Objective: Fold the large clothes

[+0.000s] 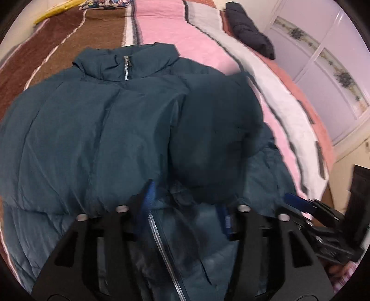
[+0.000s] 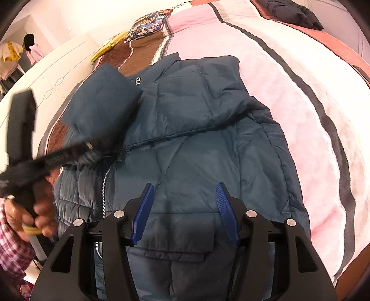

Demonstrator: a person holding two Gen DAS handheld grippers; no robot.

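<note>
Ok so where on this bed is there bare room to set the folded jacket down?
Free: the pink and white blanket stripes between the teal puffer jacket and the dark folded garment. Crowded: the brown side, near the yellow item and patterned pillow.

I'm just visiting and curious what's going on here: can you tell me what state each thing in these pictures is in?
Teal puffer jacket: lying front-up on the bed, sleeves folded across the chest, zipper partly open at the bottom.
Left gripper: open, over the jacket's lower front.
Right gripper: open, empty, above the jacket.
Dark garment: bundled at the bed's far edge.
Striped blanket: spread flat.
</note>
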